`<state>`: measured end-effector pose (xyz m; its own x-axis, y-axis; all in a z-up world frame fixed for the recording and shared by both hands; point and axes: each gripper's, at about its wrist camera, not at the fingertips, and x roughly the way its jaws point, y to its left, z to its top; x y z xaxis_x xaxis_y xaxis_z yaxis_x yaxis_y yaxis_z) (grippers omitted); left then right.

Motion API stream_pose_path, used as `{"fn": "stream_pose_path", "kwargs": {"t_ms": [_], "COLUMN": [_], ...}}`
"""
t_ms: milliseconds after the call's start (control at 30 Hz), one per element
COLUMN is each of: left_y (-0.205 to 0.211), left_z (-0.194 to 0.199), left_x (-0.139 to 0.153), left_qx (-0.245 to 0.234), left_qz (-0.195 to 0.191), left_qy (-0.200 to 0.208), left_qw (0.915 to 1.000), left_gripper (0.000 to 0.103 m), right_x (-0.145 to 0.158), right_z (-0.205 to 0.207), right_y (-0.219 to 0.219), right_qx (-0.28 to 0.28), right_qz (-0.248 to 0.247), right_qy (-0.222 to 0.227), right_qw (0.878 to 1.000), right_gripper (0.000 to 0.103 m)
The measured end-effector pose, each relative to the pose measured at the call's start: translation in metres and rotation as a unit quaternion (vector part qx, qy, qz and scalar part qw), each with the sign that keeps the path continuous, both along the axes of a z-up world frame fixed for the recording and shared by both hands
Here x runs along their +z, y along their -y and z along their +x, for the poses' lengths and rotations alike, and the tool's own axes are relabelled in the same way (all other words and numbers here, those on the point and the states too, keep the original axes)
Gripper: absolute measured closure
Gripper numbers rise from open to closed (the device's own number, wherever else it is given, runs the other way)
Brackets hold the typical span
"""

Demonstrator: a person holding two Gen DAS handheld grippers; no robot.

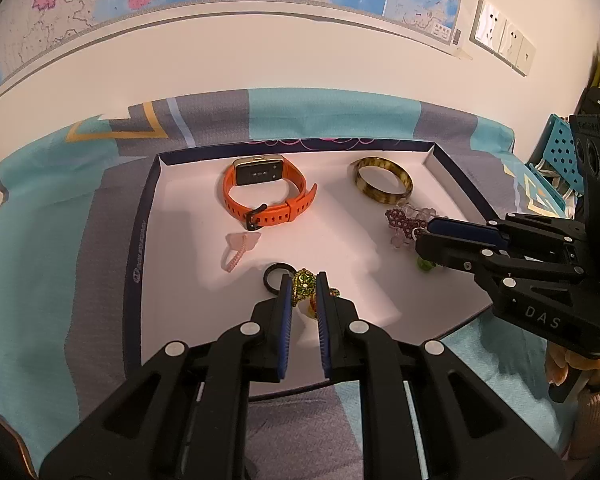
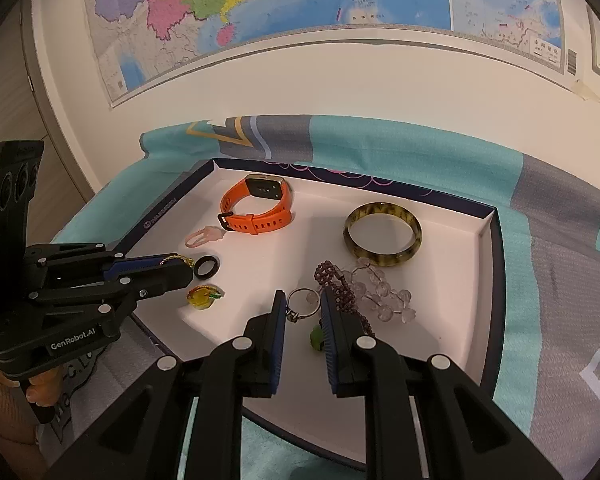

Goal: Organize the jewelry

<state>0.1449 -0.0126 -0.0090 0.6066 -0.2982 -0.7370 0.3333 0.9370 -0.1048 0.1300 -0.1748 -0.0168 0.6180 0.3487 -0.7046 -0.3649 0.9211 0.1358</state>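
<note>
Fingers of left gripper [image 1: 304, 292] pinch the green beaded ring [image 1: 303, 283] w/ tips low over the tray [image 1: 140, 216]; right gripper [image 2: 302, 308] clamps the silver ring [image 2: 302, 303], prob. for sorting.

- I see a wall map [image 2: 260, 8] hanging above the table.
- A teal and grey patterned cloth [image 1: 40, 264] covers the tabletop.
- White wall switches [image 1: 500, 36] sit at my far right.
- A perforated blue basket [image 1: 560, 152] stands beyond the cloth's right edge.
</note>
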Motion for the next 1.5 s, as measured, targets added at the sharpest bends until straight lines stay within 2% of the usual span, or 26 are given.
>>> {"fn": "stream_pose_path", "kwargs": {"t_ms": [800, 933, 1100, 1233, 1267, 1300, 1333, 1400, 1467, 1500], "left_y": [0.002, 0.0, -0.005, -0.01, -0.011, -0.012, -0.012, -0.013, -0.014, -0.015], "left_z": [0.002, 0.0, -0.009, -0.023, -0.026, -0.032, -0.038, -0.048, -0.057, -0.06], "left_x": [-0.009, -0.009, -0.004, 0.004, 0.006, 0.008, 0.01, 0.012, 0.013, 0.013], "left_qx": [0.0, 0.003, 0.007, 0.009, 0.011, 0.015, 0.019, 0.022, 0.026, 0.031], "left_qz": [0.001, 0.0, -0.006, -0.015, -0.014, -0.01, -0.007, 0.002, 0.002, 0.002], "left_qy": [-0.019, -0.018, -0.006, 0.01, 0.014, 0.023, 0.034, 0.045, 0.044, 0.045], "left_qw": [0.9998, 0.9998, 0.9999, 0.9998, 0.9997, 0.9996, 0.9992, 0.9987, 0.9987, 0.9985], "left_gripper": [0.089, 0.08, 0.053, 0.032, 0.019, 0.007, 0.006, 0.006, 0.006, 0.006], "right_x": [-0.008, -0.008, -0.005, 0.003, 0.006, 0.007, 0.01, 0.013, 0.015, 0.016], "right_z": [0.006, 0.003, -0.005, -0.02, -0.024, -0.027, -0.033, -0.045, -0.055, -0.059], "right_y": [-0.002, 0.001, 0.007, 0.014, 0.016, 0.017, 0.018, 0.019, 0.017, 0.017], "right_qx": [-0.007, -0.011, -0.018, -0.028, -0.03, -0.032, -0.035, -0.043, -0.051, -0.057], "right_qz": [-0.003, 0.0, 0.007, 0.019, 0.022, 0.024, 0.026, 0.022, 0.013, 0.01], "right_qy": [-0.013, -0.011, -0.006, 0.009, 0.013, 0.016, 0.023, 0.037, 0.049, 0.056], "right_qw": [1.0, 1.0, 1.0, 0.999, 0.999, 0.999, 0.999, 0.998, 0.997, 0.997], "right_gripper": [0.087, 0.086, 0.082, 0.063, 0.061, 0.053, 0.042, 0.037, 0.024, 0.013]}}
